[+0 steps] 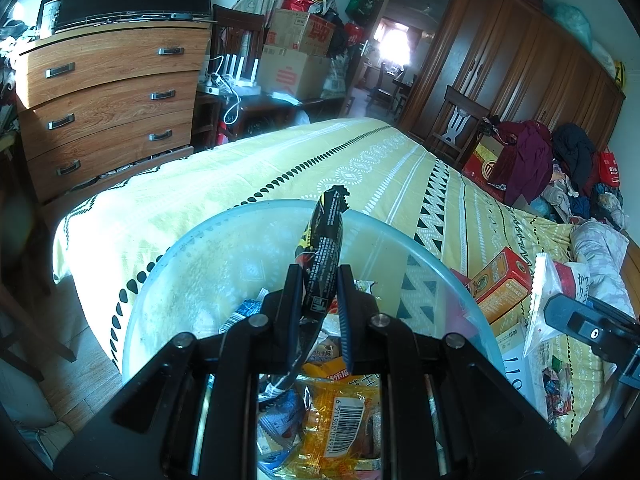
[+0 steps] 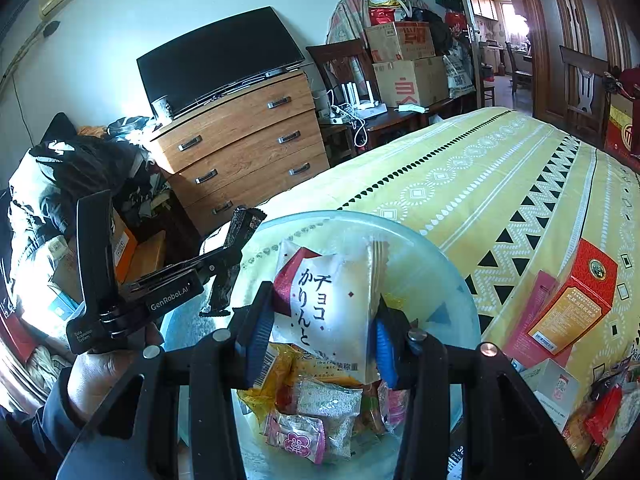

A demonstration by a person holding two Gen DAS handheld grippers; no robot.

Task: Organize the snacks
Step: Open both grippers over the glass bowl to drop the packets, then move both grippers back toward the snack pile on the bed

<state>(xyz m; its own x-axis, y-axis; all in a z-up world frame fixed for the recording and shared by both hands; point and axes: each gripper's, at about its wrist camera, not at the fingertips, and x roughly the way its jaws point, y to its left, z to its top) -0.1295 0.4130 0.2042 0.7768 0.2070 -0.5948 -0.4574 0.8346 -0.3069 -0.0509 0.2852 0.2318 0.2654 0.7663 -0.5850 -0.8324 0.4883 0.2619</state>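
Left gripper (image 1: 318, 300) jaws nearly closed, clamped on a long black snack bar wrapper (image 1: 322, 256) that stands upright between the pads, top end above the rim of the bowl (image 1: 168, 264). Print on the wrapper too small to read.

Right gripper (image 2: 324, 328) jaws partly open, pressing both side edges of a white snack bag (image 2: 332, 300), held above the same bowl. Bag carries black Japanese text, reads "チョコかりんと", with a red patch at its upper left corner.

Bowl is clear plastic, sits on the bed (image 2: 460, 168) (yellow cover, black triangle pattern). Inside it: a heap of small wrapped snacks, including an orange packet (image 1: 340, 412) with a barcode sticker, and a pink packet (image 2: 298, 438) with a flower mark.

The right wrist view shows the body of the left gripper, marked "GenRobot.AI" and "Data Acquisition System", held in a hand (image 2: 100, 376) at the left of the bowl.

On the bed just right of the bowl: a red-orange box (image 2: 572, 300) with a round green seal, tilted, and a small white box (image 2: 556, 388) near it. More loose packets at the far right edge, blurred.
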